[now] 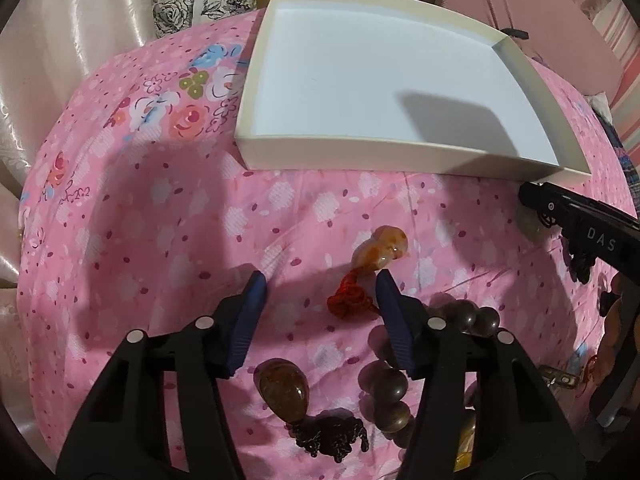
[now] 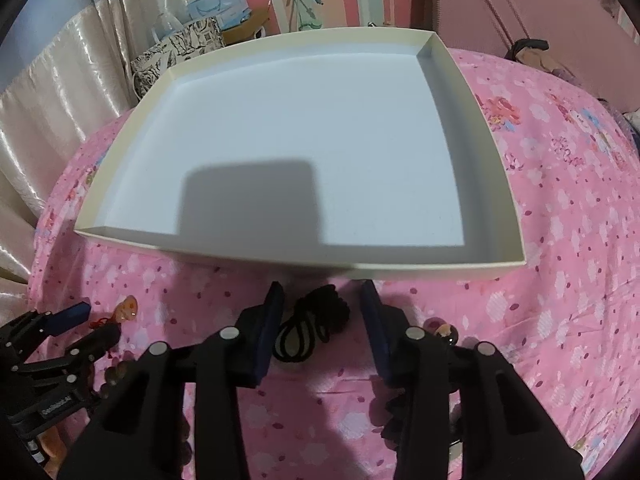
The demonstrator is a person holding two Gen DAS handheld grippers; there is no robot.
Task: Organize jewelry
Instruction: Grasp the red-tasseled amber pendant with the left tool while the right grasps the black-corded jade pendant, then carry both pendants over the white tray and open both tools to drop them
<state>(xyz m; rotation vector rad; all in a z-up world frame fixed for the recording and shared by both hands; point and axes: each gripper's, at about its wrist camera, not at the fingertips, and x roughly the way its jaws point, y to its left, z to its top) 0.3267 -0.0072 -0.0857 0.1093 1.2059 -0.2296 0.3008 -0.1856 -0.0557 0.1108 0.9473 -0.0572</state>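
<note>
A shallow white tray (image 1: 256,84) (image 2: 500,152) lies empty on the pink floral cloth. In the left wrist view my left gripper (image 1: 320,280) is open over an orange stone pendant (image 1: 382,250) with a red knotted cord (image 1: 348,300). Nearer lie a brown oval stone (image 1: 284,390) on a dark cord (image 1: 332,436) and a brown bead bracelet (image 1: 384,384). In the right wrist view my right gripper (image 2: 322,290) is open, a pale pendant with a black cord (image 2: 312,324) lying between its fingers just before the tray's near wall.
The pink cloth (image 1: 140,220) covers the whole surface. A rose-print box (image 1: 200,4) (image 2: 176,52) stands behind the tray's left corner. The right gripper's body (image 1: 580,220) enters the left view at right; the left gripper (image 2: 68,316) shows at lower left of the right view.
</note>
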